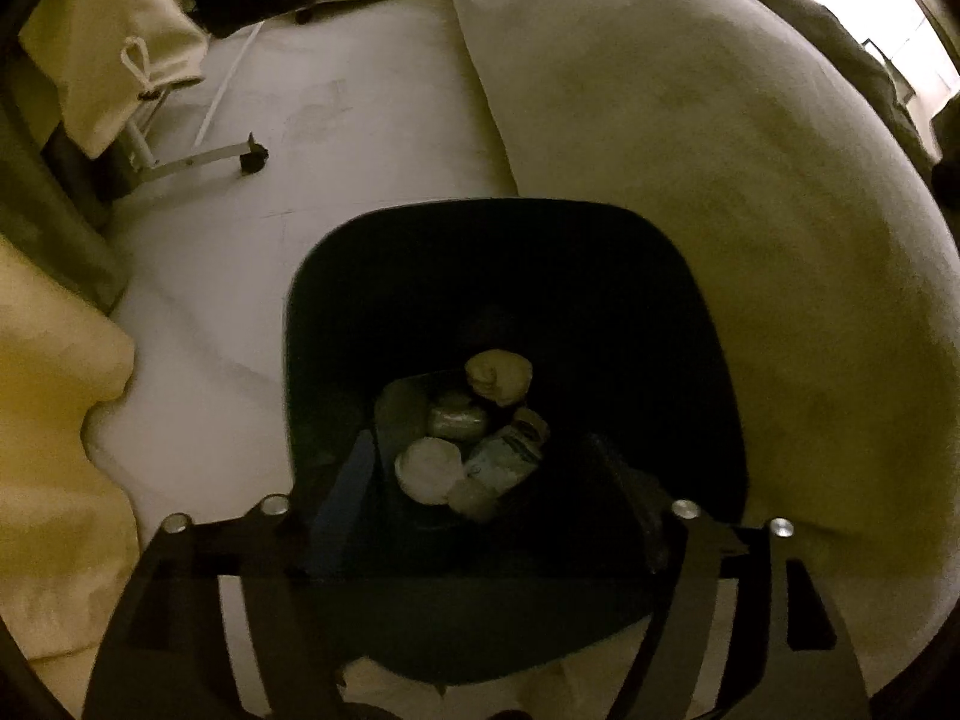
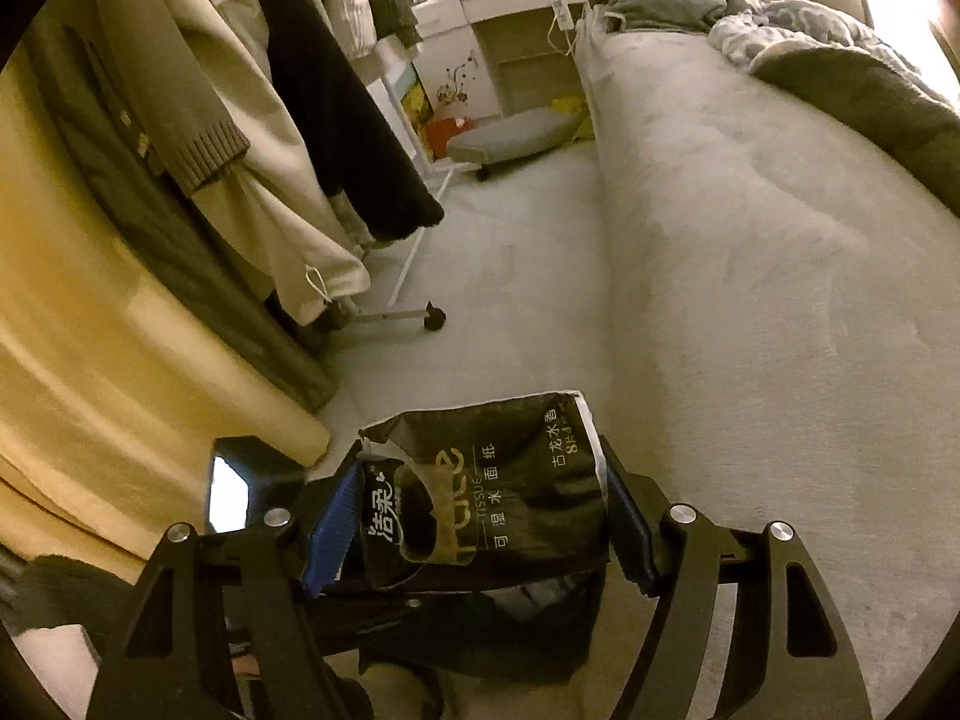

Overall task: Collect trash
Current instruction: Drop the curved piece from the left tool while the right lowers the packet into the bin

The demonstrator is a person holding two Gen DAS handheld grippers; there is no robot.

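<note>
Right wrist view: I'm gripping the crinkly black plastic tissue wrapper between right gripper fingers, light and slippery, by its sides. Left gripper is hanging released over the dark bin.

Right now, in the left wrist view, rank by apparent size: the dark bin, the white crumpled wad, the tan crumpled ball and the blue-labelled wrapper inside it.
1. Dark bin, by far.
2-4. Blue-labelled wrapper, white crumpled wad and tan crumpled ball look alike; overlap and dim light prevent ranking.
</note>
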